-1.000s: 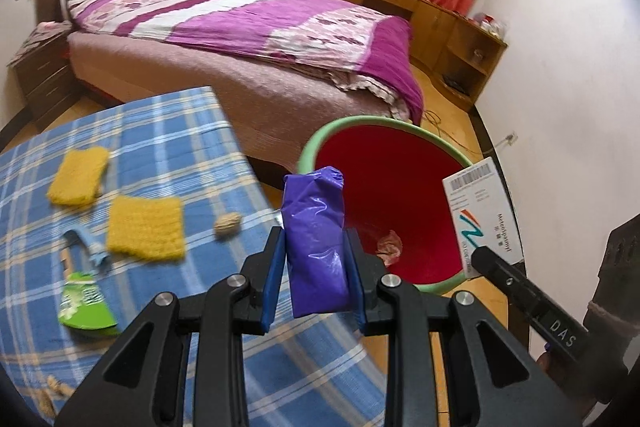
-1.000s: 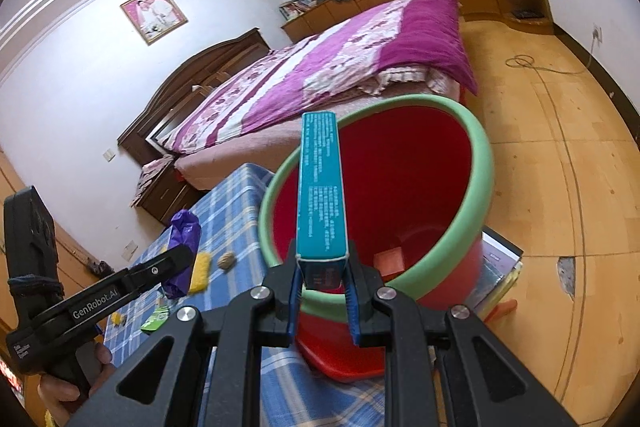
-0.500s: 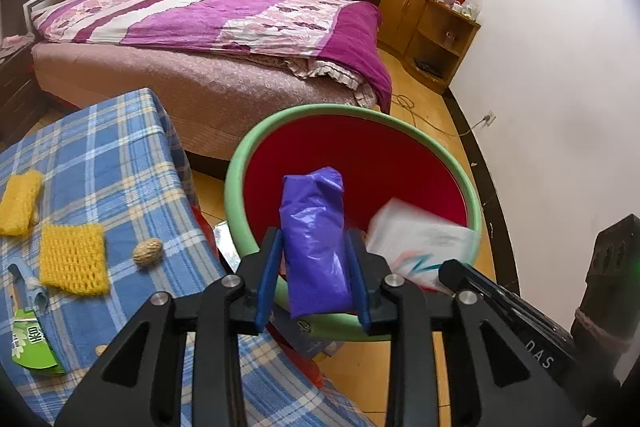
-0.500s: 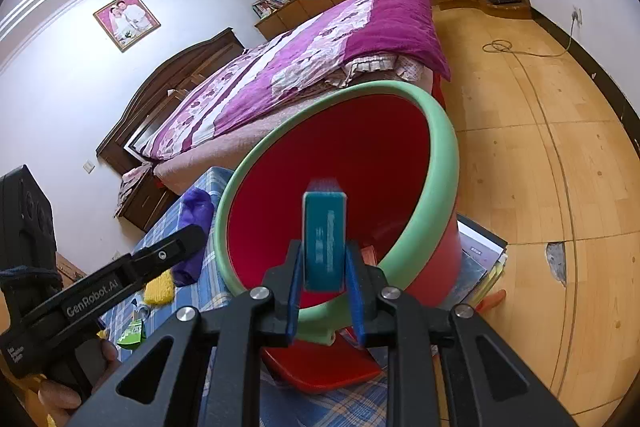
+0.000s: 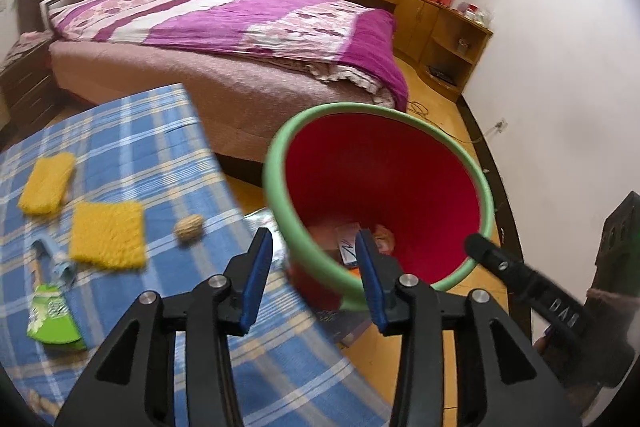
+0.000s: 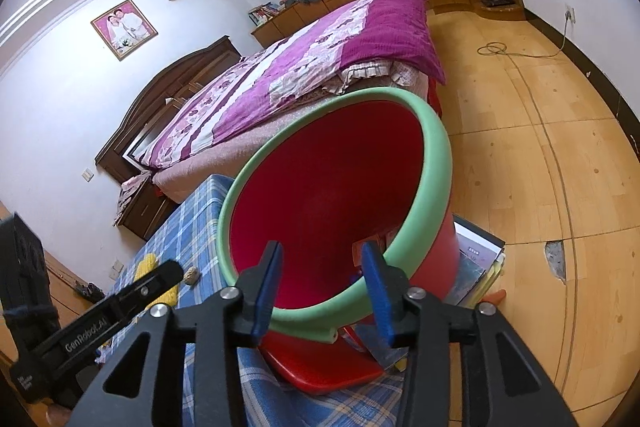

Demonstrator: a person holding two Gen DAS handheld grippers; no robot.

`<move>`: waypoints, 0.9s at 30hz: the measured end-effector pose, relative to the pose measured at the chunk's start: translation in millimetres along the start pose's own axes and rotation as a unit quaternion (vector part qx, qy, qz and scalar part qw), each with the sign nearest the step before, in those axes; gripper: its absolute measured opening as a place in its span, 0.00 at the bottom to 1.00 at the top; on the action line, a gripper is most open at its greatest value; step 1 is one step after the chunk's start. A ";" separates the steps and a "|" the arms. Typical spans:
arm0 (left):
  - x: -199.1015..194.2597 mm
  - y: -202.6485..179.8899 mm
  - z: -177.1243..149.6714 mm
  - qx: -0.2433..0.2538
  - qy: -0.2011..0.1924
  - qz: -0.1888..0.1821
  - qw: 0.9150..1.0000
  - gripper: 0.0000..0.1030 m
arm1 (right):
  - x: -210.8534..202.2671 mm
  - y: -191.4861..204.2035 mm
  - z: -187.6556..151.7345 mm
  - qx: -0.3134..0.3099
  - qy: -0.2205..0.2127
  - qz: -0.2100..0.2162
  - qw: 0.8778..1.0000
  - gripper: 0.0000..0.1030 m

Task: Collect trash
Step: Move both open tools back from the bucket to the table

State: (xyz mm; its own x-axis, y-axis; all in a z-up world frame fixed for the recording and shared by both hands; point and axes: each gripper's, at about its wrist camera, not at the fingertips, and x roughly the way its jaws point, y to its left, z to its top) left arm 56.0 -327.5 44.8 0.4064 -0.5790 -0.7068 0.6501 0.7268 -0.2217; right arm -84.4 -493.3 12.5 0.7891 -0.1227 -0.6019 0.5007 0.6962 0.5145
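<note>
Left wrist: two yellow cloths, one nut, one bin.

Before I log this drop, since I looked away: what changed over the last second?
Both grippers let go. The left gripper released its purple bag and the right gripper its teal box; both jaws are opening, empty, above the red bin. The yellow cloths, nut and green wrapper stayed on the table.

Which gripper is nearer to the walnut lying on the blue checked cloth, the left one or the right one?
Left. The left gripper hangs beside the walnut, at the table edge by the bin. The right gripper is over the bin's mouth, farther from it. Both are empty, opening.
</note>
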 end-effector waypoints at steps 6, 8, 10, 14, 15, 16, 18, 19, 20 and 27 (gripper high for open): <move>-21.8 27.5 -9.9 -0.026 -0.013 0.025 0.999 0.49 | -3.1 12.4 -6.4 -0.009 0.006 0.010 1.000 0.52; -29.5 36.0 -12.8 -0.032 -0.018 0.033 0.999 0.49 | -4.5 15.1 -8.2 -0.012 0.007 0.011 1.000 0.54; -35.7 43.6 -15.3 -0.039 -0.021 0.039 0.998 0.49 | -5.8 19.3 -9.7 -0.014 0.008 0.013 1.000 0.55; -46.8 61.4 -22.0 -0.053 -0.026 0.055 0.997 0.49 | -8.7 29.8 -14.8 -0.021 0.012 0.020 0.999 0.59; -48.6 65.2 -23.1 -0.057 -0.027 0.058 0.996 0.49 | -8.8 32.8 -16.4 -0.024 0.013 0.022 0.999 0.59; -52.0 70.8 -25.1 -0.062 -0.029 0.064 0.996 0.49 | -8.6 36.0 -18.0 -0.027 0.016 0.024 0.999 0.59; -56.8 79.1 -28.6 -0.068 -0.031 0.070 0.995 0.49 | -8.2 42.2 -20.8 -0.032 0.020 0.028 0.999 0.60; -59.4 83.2 -29.7 -0.071 -0.032 0.074 0.994 0.50 | -7.6 46.0 -22.8 -0.035 0.024 0.030 0.999 0.60; -61.8 87.2 -30.9 -0.074 -0.034 0.079 0.994 0.50 | -7.5 48.9 -24.0 -0.037 0.025 0.031 0.998 0.60; -77.1 116.3 -38.1 -0.098 -0.042 0.110 0.988 0.50 | -3.8 69.2 -35.3 -0.052 0.040 0.039 0.997 0.62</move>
State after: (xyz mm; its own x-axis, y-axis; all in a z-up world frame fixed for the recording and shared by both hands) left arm 75.9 -184.3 47.9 0.5803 -0.4219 -0.6966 0.4064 0.8913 -0.2012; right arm -65.3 -419.7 28.8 0.7912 -0.0113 -0.6115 0.3955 0.7721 0.4975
